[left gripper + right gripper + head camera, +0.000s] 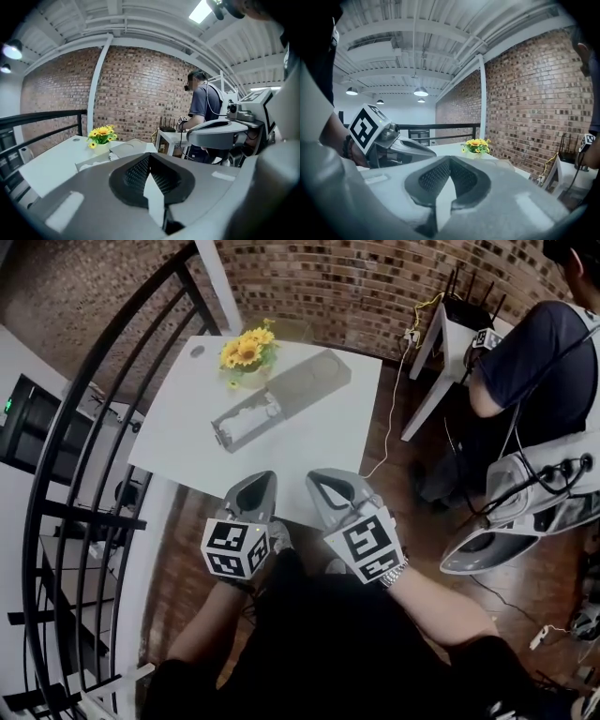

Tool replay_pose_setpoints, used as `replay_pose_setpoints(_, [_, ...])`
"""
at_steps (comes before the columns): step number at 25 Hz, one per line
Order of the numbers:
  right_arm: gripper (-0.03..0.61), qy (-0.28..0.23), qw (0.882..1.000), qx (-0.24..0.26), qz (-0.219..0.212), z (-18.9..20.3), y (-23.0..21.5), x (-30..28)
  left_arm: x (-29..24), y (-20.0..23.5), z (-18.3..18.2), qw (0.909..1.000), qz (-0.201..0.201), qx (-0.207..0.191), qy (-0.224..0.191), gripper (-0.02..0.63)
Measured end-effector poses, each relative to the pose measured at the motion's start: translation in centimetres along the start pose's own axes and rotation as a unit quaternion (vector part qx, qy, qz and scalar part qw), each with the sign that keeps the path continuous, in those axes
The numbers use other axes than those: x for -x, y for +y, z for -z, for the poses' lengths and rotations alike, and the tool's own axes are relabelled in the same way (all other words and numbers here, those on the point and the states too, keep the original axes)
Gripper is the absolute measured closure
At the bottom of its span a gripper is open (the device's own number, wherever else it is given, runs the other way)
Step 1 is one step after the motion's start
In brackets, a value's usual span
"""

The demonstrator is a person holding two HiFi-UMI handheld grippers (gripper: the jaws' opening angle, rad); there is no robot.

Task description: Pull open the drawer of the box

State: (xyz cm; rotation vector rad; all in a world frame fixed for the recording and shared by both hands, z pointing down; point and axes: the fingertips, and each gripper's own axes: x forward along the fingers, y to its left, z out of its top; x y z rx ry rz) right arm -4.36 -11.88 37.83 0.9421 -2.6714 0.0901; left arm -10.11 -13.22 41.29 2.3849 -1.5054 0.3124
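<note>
A grey box (pixel 305 379) lies on the white table (pixel 178 427), with its drawer (pixel 246 423) slid out toward the near left and white contents showing inside. My left gripper (pixel 259 480) and right gripper (pixel 322 478) hover side by side over the table's near edge, well short of the box, both shut and empty. In the left gripper view the jaws (pixel 149 160) meet at the tip, with the box (pixel 125 148) beyond. In the right gripper view the jaws (pixel 449 162) are also together, and the left gripper (pixel 396 146) shows alongside.
A pot of yellow flowers (pixel 247 351) stands beside the box at the back. A black curved railing (pixel 66 456) runs along the left. At the right sit a person (pixel 534 371), a small white side table (pixel 450 343) and a cable (pixel 394 409) across the wooden floor.
</note>
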Motion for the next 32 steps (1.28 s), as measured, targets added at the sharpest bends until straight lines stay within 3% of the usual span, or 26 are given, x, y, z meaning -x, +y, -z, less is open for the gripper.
replay_pose_setpoints(9, [0.588, -0.038, 0.999, -0.017, -0.001, -1.3, 1.7, 2.1, 3.5, -4.1, -2.0, 0.9988, 0.023, -0.040, -0.017, 0.597])
replay_pose_setpoints(32, [0.588, -0.045, 0.998, -0.012, 0.042, -3.7, 7.3, 2.4, 9.1, -3.7, -3.7, 0.9943, 0.070, -0.066, -0.046, 0.597])
